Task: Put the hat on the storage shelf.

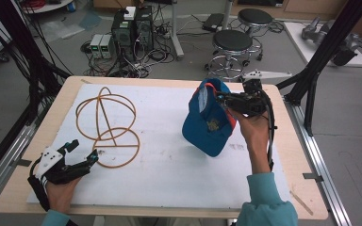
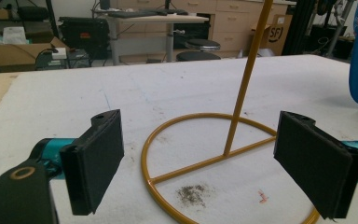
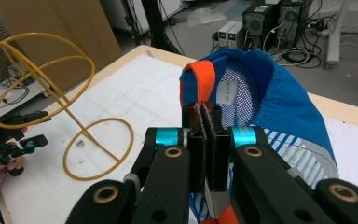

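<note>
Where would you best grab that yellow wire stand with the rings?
Probably the slanted thin rod of the yellow wire stand, just above its flat base ring, coming in from the person's side. The open left gripper already straddles it, and a thin straight rod suits flat pads.

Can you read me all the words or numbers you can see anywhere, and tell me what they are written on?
"SFJ": that is how it seems to read, blurry, on the cardboard box behind the table.
The yellow emblem on the blue cap: too small to read.
The white tag inside the cap: too blurred to read.
Nothing else is readable.
</note>
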Motion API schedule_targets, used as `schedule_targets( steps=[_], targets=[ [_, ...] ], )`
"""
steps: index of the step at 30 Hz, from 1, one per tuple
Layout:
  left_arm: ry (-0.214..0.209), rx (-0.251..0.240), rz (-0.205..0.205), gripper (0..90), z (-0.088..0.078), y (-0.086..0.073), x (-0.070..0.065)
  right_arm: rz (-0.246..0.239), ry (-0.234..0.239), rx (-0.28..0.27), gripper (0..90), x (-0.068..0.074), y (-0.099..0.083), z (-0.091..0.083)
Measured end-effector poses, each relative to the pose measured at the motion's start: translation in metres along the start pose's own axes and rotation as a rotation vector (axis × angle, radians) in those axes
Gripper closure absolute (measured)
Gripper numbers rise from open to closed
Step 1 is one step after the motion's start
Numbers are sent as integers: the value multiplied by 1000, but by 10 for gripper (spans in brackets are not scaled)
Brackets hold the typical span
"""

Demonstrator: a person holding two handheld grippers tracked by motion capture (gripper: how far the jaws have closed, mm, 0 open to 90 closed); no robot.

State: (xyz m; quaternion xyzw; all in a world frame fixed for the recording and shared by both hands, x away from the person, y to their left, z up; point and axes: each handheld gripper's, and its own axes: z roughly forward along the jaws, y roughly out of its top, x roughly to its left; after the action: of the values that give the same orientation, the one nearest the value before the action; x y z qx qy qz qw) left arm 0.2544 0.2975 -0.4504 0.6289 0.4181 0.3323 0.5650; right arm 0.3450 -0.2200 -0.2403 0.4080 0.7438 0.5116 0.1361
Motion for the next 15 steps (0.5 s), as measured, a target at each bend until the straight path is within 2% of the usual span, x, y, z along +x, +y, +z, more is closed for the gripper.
schedule_targets(
  steps=[5,7,11,12,15],
  targets=[
    [0,0,2,162,0,0,0,-2,16,-1,888,3,-2,1],
    [0,-1,2,162,0,0,0,8,34,1,888,7,-4,2],
    [0,-2,2,162,0,0,0,-1,57,11,887,14,-8,7],
    [0,-1,3,162,0,0,0,6,85,7,887,19,-11,11],
    [0,-1,3,162,0,0,0,2,119,19,886,29,-15,17]
  ],
)
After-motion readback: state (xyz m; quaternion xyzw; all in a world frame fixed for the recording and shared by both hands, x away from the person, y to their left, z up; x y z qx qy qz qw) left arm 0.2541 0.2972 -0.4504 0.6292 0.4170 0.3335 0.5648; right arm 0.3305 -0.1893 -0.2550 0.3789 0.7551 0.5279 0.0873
